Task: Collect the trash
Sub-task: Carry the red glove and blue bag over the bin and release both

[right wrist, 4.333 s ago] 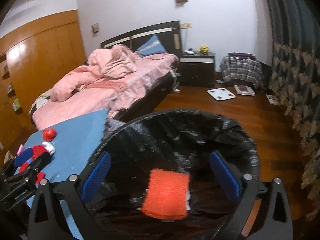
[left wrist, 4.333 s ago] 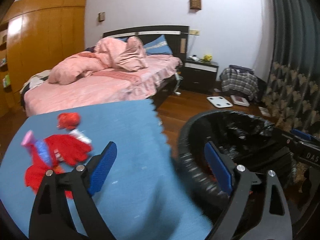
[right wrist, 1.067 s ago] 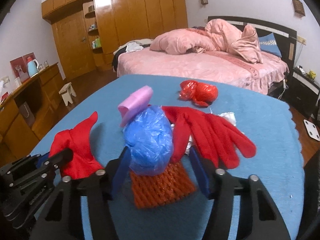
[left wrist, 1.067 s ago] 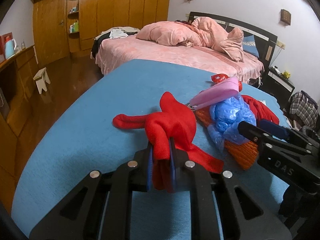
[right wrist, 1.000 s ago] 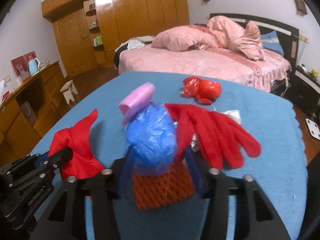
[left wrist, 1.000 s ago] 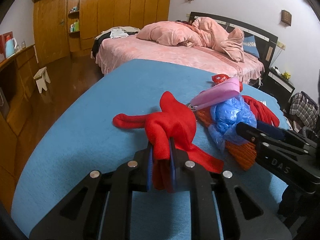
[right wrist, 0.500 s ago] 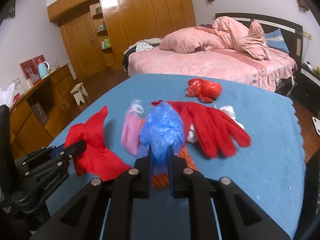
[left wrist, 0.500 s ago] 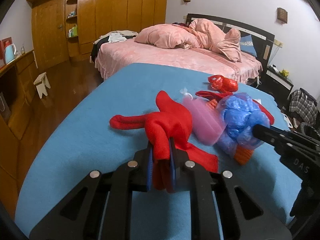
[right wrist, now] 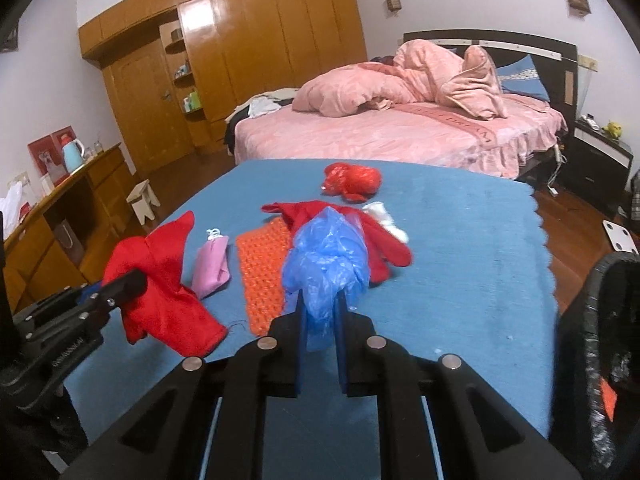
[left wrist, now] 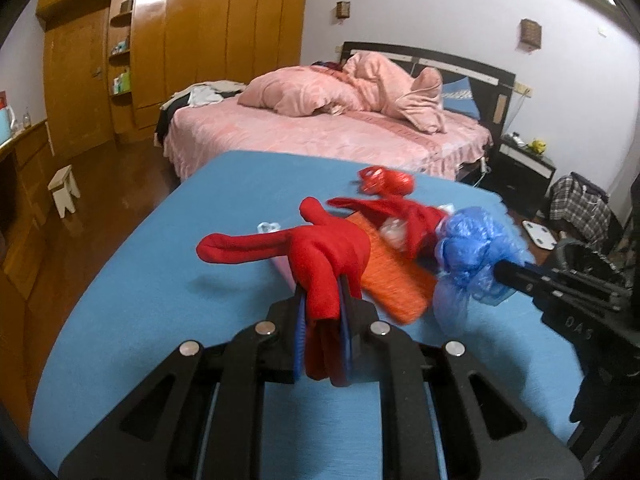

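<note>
My left gripper (left wrist: 323,312) is shut on a red glove (left wrist: 320,252) and holds it above the blue table (left wrist: 160,280); it also shows in the right wrist view (right wrist: 160,280). My right gripper (right wrist: 320,316) is shut on a crumpled blue plastic bag (right wrist: 326,260), lifted off the table; the bag also shows in the left wrist view (left wrist: 472,252). On the table lie an orange knitted cloth (right wrist: 264,272), a pink pouch (right wrist: 210,264), a second red glove (right wrist: 376,236), a red plastic bag (right wrist: 352,180) and a white scrap (right wrist: 386,216).
A black-lined trash bin (right wrist: 600,340) stands off the table's right edge. A pink bed (right wrist: 400,132) lies beyond the table. Wooden wardrobes (right wrist: 240,60) line the far left wall, with a small stool (right wrist: 144,200) on the floor.
My right gripper closed on the blue bag and lifted it rightward; the pink pouch slid off it onto the table. My left gripper raised the red glove slightly.
</note>
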The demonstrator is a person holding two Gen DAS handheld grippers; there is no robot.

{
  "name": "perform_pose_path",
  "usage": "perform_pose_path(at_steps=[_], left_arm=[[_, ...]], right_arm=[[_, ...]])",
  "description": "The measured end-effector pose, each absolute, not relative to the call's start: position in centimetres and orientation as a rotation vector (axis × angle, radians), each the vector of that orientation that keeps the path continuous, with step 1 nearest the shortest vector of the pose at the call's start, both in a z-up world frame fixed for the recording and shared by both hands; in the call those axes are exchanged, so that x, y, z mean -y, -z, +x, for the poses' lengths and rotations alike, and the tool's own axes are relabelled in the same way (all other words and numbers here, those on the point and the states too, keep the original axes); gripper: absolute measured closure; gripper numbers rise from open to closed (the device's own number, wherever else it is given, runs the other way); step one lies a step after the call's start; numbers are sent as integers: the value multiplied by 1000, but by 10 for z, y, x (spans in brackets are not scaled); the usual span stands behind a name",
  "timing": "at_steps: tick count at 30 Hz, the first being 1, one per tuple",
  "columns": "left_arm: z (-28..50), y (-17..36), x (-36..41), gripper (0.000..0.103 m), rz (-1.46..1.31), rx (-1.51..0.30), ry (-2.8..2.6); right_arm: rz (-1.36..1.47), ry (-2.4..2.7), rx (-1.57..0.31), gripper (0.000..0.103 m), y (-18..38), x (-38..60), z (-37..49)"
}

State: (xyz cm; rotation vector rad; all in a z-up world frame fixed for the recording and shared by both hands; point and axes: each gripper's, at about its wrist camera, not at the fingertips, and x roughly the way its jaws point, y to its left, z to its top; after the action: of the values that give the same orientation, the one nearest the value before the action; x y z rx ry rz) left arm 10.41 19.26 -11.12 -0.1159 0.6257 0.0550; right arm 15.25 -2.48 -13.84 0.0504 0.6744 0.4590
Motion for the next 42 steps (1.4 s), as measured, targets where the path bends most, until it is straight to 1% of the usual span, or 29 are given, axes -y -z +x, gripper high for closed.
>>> perform_pose_path(at_steps=[24, 42], left_arm=[[129, 78, -80, 90, -69, -555, 157], [144, 71, 40, 90, -24, -539, 401]], right_arm=[[117, -301, -579, 91, 100, 125, 129], [180, -19, -540, 91, 95, 263, 109]])
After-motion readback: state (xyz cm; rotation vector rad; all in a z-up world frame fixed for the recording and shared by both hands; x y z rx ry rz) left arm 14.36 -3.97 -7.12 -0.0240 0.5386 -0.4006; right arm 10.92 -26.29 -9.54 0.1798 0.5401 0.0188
